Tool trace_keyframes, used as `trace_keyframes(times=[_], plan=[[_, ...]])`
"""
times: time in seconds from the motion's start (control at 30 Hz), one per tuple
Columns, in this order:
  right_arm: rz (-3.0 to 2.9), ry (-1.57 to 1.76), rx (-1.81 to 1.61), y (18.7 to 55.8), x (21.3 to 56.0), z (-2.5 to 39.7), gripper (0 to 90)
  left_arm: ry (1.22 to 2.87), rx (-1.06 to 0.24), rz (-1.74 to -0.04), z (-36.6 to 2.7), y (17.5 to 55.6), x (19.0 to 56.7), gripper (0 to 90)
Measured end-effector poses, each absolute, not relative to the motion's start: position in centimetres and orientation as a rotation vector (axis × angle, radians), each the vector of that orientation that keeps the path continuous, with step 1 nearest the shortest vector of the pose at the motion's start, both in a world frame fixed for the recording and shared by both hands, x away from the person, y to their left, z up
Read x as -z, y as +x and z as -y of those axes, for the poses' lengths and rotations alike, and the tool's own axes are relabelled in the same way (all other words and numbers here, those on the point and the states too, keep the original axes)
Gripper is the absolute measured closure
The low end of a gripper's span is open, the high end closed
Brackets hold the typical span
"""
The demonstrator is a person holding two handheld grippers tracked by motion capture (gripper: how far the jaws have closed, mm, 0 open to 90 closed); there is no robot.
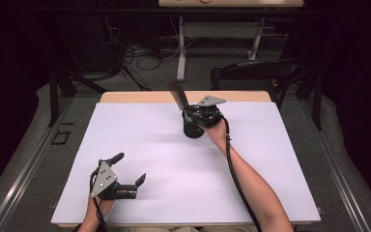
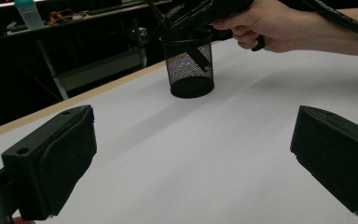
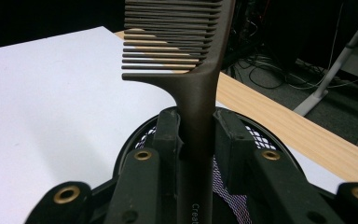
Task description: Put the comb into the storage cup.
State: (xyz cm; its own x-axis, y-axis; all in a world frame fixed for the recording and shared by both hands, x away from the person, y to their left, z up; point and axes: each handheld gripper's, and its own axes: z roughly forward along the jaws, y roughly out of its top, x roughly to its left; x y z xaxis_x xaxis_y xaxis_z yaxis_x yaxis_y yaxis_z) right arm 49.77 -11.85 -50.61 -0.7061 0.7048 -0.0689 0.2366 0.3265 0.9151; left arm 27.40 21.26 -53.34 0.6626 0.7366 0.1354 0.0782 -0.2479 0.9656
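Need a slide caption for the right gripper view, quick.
Right gripper clamps a dark comb above the black mesh cup.

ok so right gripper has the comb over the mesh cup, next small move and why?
Probably ease the right gripper straight down a little. Its jaws are shut on the handle of the dark plastic comb, whose lower end sits inside the black wire-mesh cup on the white table. Whether it touches bottom is unclear, so lower before opening. The left gripper is open, well clear.

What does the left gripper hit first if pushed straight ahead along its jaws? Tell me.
Probably the black mesh cup. The left gripper, jaws open, points across bare white table toward it, with nothing between. The cup sits slightly left of centre, so a miss is possible.
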Motion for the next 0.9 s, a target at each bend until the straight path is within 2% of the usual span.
trace_keyframes(times=[0.3,0.43,0.6,0.9], plan=[[-2.141,0.818,-1.335,49.7,50.7,11.6,71.8,1.731,-0.714,-0.659,-21.3,27.4,53.3,0.2],[-2.139,0.815,-1.337,49.5,50.7,11.8,65.3,1.732,-0.713,-0.659,-21.2,27.4,53.3,0.2],[-2.148,0.823,-1.333,49.1,50.2,12.3,51.0,1.734,-0.712,-0.659,-21.2,27.4,53.4,0.2],[-2.187,0.839,-1.333,48.4,49.2,13.2,33.2,1.735,-0.712,-0.659,-21.2,27.4,53.3,0.3]])
